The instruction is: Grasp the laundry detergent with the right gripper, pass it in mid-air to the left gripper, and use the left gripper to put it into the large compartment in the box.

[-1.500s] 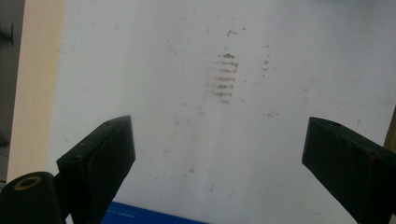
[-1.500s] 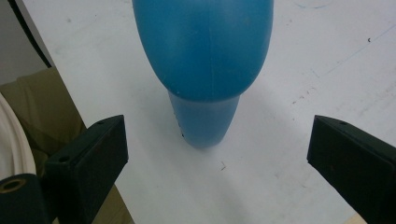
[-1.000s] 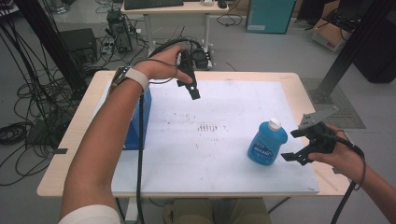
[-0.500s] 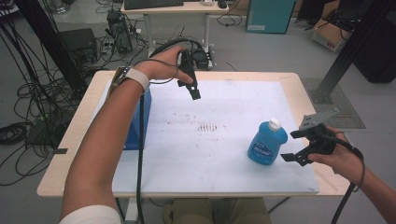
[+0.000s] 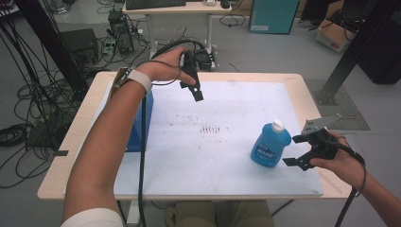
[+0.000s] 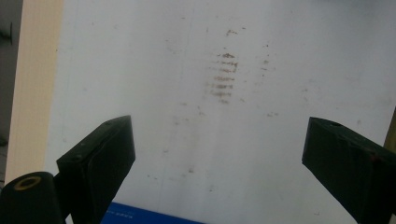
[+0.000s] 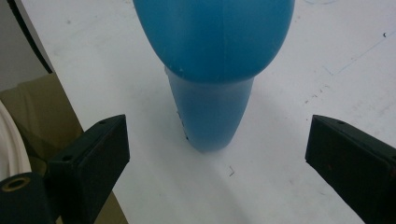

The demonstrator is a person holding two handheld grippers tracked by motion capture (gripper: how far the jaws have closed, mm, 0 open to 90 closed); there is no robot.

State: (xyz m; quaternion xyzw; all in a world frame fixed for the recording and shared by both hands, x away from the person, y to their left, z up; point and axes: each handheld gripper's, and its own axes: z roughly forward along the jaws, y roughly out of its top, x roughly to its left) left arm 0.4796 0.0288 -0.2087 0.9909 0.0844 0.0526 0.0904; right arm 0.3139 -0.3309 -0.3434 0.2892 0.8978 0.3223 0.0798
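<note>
Since the earlier frame, nothing has shifted. Our right gripper [image 5: 302, 150], jaws wide and empty, sits at 3 o'clock of the blue bottle [image 5: 270, 144], standing upright on the table [image 5: 189, 175]. We judge it light, smooth, slippery plastic; grip mid-body.

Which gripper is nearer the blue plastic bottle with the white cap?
Right. The right gripper sits open just beside the blue plastic bottle; the left gripper hangs far across the table.

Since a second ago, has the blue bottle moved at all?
No. The blue bottle stands upright at the same spot on the white mat, just right of the dark smudges, with the right claw open beside it, apart.
</note>
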